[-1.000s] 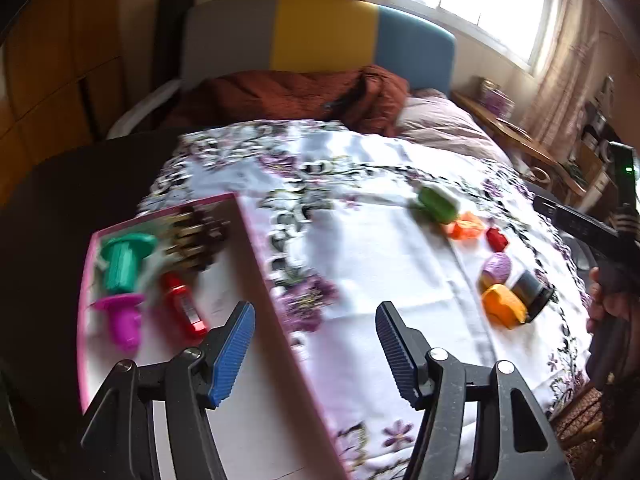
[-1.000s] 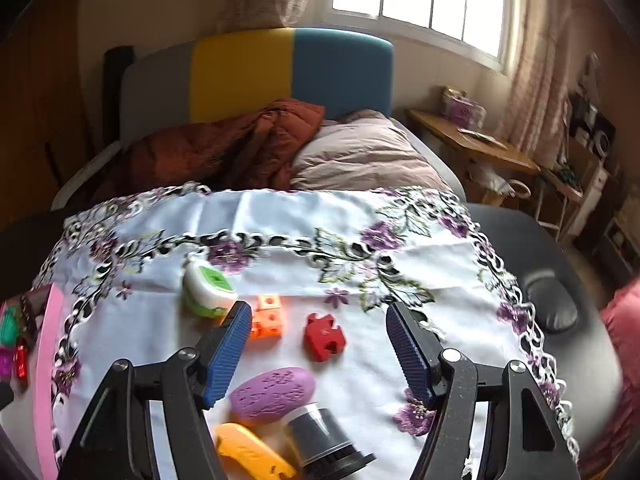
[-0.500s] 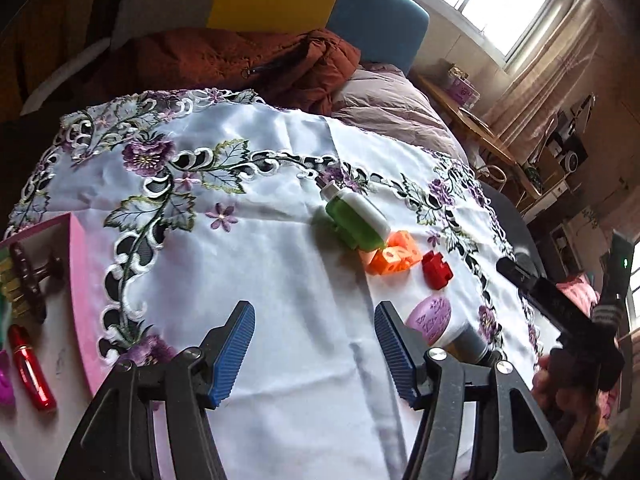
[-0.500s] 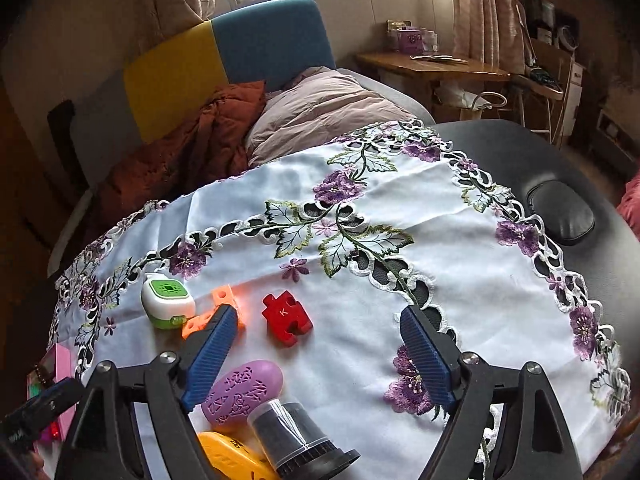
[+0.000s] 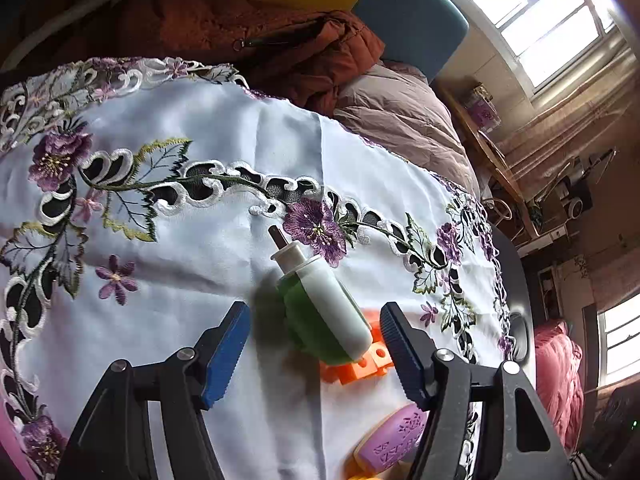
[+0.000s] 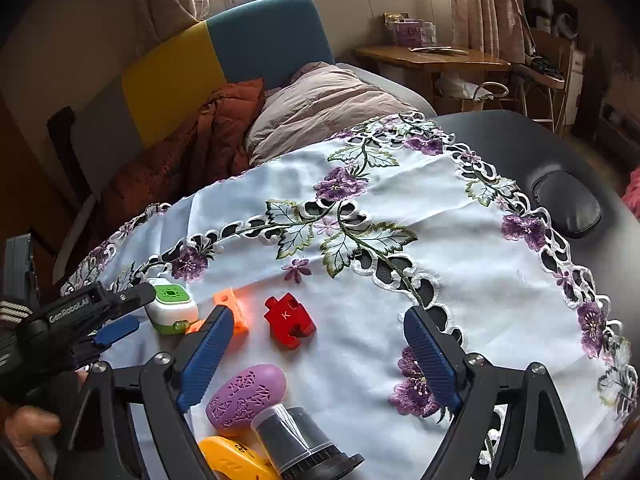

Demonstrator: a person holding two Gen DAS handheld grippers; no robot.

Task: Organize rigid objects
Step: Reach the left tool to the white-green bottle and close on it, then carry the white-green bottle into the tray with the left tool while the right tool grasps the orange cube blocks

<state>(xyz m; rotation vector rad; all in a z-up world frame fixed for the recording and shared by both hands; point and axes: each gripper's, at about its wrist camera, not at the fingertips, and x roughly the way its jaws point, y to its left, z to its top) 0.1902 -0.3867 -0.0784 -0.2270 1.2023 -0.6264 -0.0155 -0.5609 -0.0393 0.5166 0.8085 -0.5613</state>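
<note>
A green and white device (image 5: pixel 324 304) lies on the embroidered cloth, leaning on an orange block (image 5: pixel 360 366). My left gripper (image 5: pixel 316 316) hovers low over it, jaws opening, one pad on each side of the device without touching it. In the right wrist view the left gripper (image 6: pixel 134 311) reaches the device (image 6: pixel 170 306) from the left. My right gripper (image 6: pixel 318 320) stands above the red puzzle piece (image 6: pixel 289 320), jaws opening, holding nothing. A purple oval (image 6: pixel 246 396), a yellow piece (image 6: pixel 232 460) and a black cylinder (image 6: pixel 296 440) lie near its left finger.
The white cloth (image 6: pixel 460 280) covers a dark round table with a black pad (image 6: pixel 568 208) at its right edge. A pink tray corner (image 5: pixel 8 452) shows at lower left. Behind are a bed with a rust jacket (image 5: pixel 240 32) and a wooden desk (image 6: pixel 432 60).
My left gripper swept right from the pink tray to the green and white device and dropped lower. The right gripper rolled, and its jaws widened.
</note>
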